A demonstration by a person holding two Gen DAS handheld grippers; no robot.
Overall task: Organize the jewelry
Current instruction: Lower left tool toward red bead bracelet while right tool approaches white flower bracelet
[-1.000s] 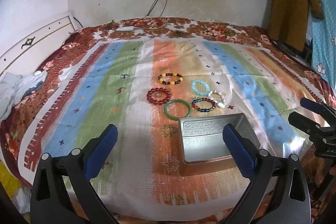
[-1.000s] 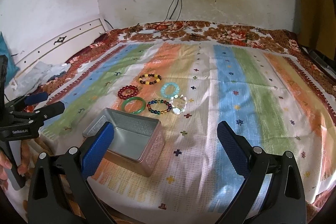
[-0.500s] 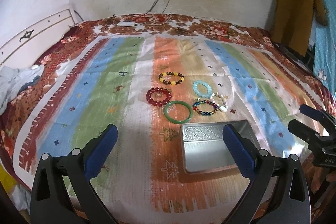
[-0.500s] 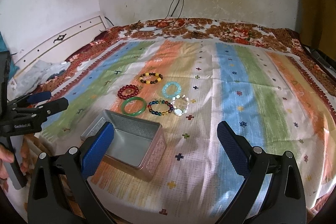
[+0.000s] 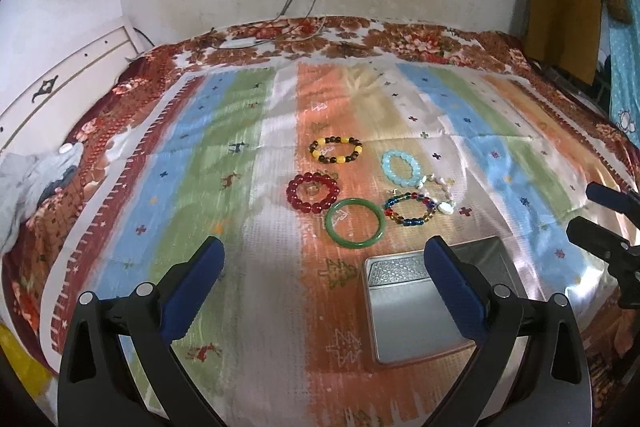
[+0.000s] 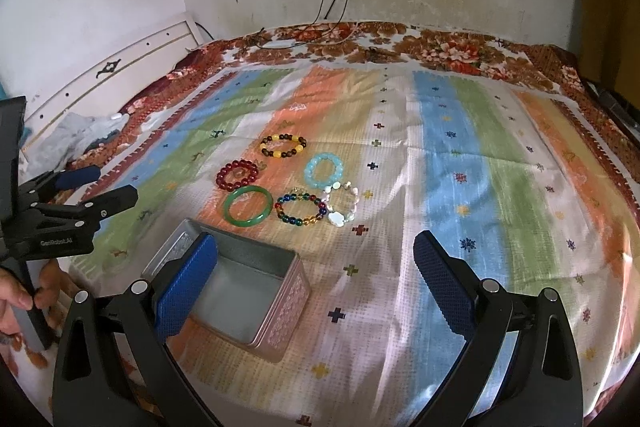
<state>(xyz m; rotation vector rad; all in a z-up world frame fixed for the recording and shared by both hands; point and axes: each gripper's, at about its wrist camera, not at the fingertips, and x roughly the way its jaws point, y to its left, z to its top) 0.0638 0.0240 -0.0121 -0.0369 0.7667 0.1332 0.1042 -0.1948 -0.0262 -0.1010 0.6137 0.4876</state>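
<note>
While the bracelets [image 5: 352, 187] lie ahead of both grippers, left gripper [image 5: 322, 285] and right gripper [image 6: 316, 279] hover spread wide — holding nothing, tin box [image 6: 244, 291] just below.

6 bracelets lie clustered on the striped cloth [image 6: 480, 155], several touching: the green bangle [image 5: 355, 223] meets the red bead bracelet [image 5: 313, 192], and the multicolour bracelet [image 5: 411, 209] overlaps the white one [image 5: 438, 193]. The open metal tin [image 6: 244, 291] stands just in front of them. Left and right of the cluster the cloth lies bare.
</note>
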